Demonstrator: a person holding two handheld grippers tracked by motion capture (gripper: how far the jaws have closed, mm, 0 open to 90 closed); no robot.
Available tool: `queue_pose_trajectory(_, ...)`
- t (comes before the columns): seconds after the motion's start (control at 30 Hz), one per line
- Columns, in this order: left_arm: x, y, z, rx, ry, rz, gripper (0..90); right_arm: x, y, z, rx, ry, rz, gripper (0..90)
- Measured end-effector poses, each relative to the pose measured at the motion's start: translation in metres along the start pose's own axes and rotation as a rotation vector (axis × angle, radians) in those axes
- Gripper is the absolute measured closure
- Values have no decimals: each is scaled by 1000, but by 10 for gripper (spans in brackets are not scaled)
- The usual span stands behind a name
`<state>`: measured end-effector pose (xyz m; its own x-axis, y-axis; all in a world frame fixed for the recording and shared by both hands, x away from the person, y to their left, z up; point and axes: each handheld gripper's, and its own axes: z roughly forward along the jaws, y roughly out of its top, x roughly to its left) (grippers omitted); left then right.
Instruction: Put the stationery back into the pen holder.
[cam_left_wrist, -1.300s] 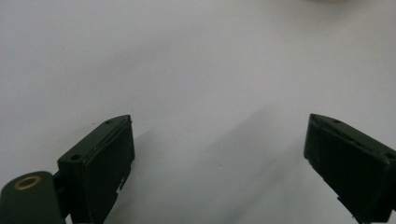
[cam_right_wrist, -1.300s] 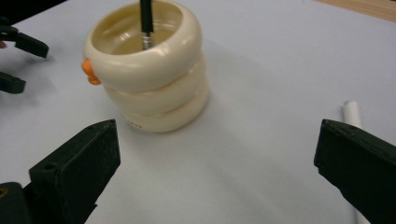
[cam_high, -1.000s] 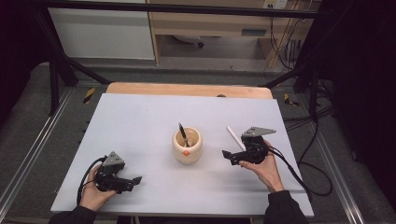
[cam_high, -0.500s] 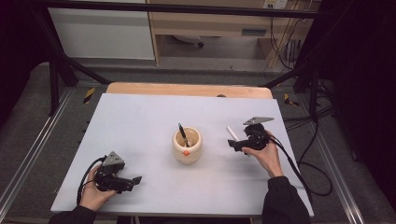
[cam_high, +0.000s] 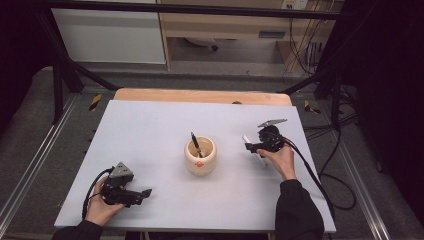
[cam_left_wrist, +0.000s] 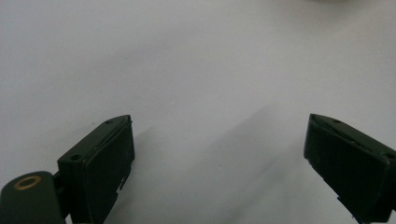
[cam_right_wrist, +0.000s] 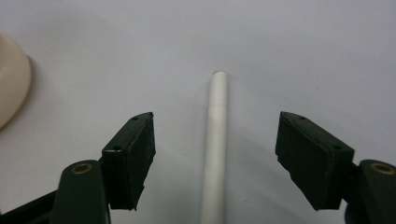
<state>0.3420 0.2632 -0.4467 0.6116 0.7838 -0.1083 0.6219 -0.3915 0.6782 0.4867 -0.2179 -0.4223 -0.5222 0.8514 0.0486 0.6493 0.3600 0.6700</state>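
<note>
My right gripper (cam_right_wrist: 215, 144) has its jaws spread on either side of a slim white plastic pen (cam_right_wrist: 215, 140) lying flat on the pale grey worktop (cam_high: 150, 130), right of the cream ceramic cup (cam_high: 200, 156) that holds a dark pen (cam_high: 195, 144). My left gripper (cam_left_wrist: 219, 154) rests near the worktop's front left, jaws wide apart over bare surface.

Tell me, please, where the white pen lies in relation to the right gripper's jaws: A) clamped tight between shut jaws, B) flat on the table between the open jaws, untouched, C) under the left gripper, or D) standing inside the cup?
B: in the right gripper view the white pen lies flat on the table between the spread jaws of the right gripper, with a gap on each side.
</note>
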Motion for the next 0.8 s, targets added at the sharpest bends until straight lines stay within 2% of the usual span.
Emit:
queue_pose_trajectory(0.23, 0, 0, 0, -1, -2, 1, 87, -2, 1, 8, 26, -1, -5, 443)
queue_pose_trajectory(0.43, 0, 0, 0, 1, -1, 1, 87, -2, -1, 14, 61, -5, -36, 559)
queue_pose_trajectory(0.67, 0, 0, 0, 3, 0, 1, 87, -3, 0, 14, 60, 11, -24, 659)
queue_pose_trajectory(0.8, 0, 0, 0, 3, -1, 2, 88, -3, 0, 15, 69, 0, -26, 702)
